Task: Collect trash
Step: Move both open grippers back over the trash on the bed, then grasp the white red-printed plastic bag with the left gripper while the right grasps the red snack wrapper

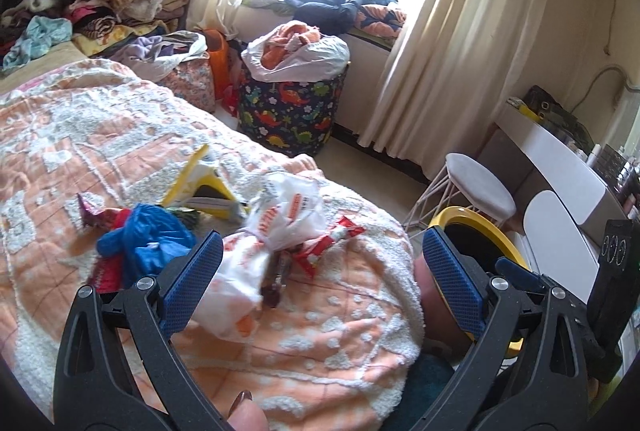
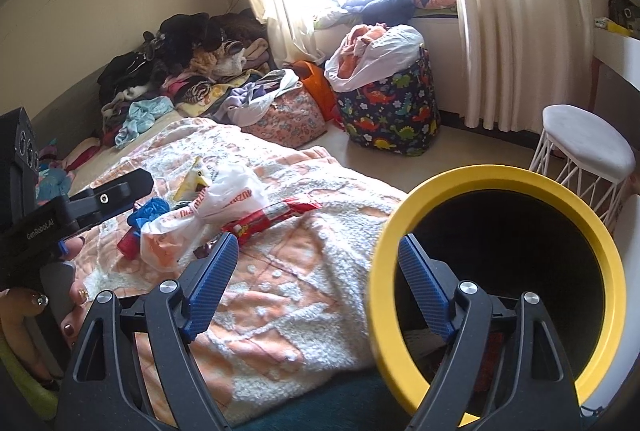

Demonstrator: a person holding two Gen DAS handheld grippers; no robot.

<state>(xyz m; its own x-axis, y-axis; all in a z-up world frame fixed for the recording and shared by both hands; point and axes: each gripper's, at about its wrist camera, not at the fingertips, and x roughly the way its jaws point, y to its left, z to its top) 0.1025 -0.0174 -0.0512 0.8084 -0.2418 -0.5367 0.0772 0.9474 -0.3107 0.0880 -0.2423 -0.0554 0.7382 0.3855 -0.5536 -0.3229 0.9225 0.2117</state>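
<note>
Left wrist view is showing the left gripper (image 1: 320,283) hanging over the bed with its jaws spread wide and nothing between the pads, the white plastic bag (image 1: 276,231) lying just beyond its left finger. The trash is sitting in a loose cluster on the orange and white blanket (image 1: 320,351): the crumpled blue bag (image 1: 148,243), the red wrapper (image 1: 324,247) partly tucked under the white bag, and a yellow carton (image 1: 200,183) behind them. The right gripper (image 2: 316,287) is also standing open, one finger reaching inside the yellow-rimmed bin (image 2: 496,283) (its dark mouth is tilting toward the camera), though the pads are not pressing the rim. My judgement is that the step in hand is the approach to the first piece. To do it well, the left gripper should be coming down on the knotted neck of the white bag, not its slack belly, closing only once both pads are straddling the bunched plastic, while the bin is being kept near the bed edge. Catching blanket fibres along with the plastic is the likely slip.
</note>
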